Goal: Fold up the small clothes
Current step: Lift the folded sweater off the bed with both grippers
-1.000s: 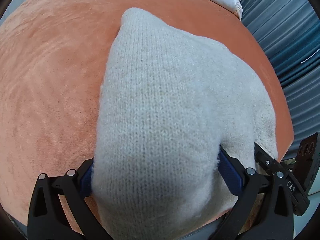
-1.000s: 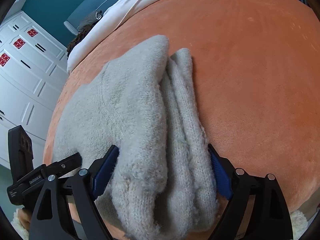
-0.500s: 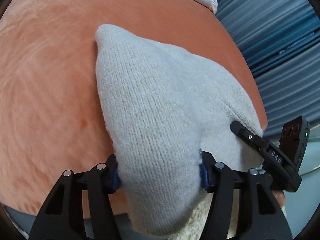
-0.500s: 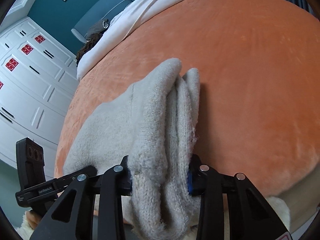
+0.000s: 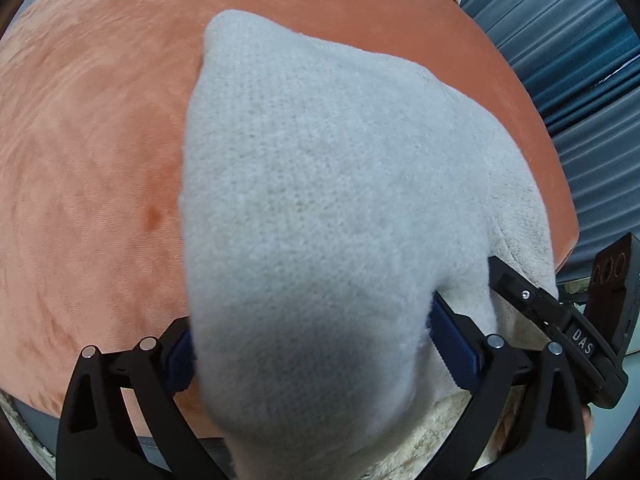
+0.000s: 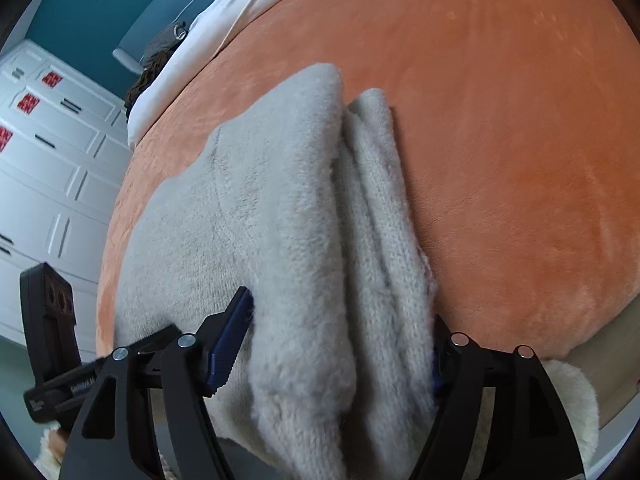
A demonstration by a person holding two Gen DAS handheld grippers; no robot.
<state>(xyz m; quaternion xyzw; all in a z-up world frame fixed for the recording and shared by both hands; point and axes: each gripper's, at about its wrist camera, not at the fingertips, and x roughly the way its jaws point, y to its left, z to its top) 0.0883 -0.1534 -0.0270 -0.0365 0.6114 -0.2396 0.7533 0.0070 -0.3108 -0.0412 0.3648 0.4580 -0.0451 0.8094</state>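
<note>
A cream knitted garment [image 5: 320, 184] lies folded on the orange plush bed cover [image 5: 88, 152]. In the left wrist view its near end bulges between the wide-apart blue-padded fingers of my left gripper [image 5: 316, 344], which is open around it. In the right wrist view the garment [image 6: 280, 240] shows stacked folded layers along its right side. My right gripper [image 6: 340, 344] is open too, its fingers spread on either side of the near edge. Each gripper shows at the edge of the other's view.
The orange cover [image 6: 500, 140] stretches far to the right and ahead. White bedding [image 6: 224, 28] and a dark item lie at the head of the bed. White cabinets [image 6: 44, 152] stand left. Blue curtains [image 5: 572, 60] hang right. A fluffy rug [image 6: 572, 400] lies below the bed edge.
Both grippers were open a second ago, closed on the garment's near edge half a second ago, and have now opened wide again. The garment lies slightly closer and flatter.
</note>
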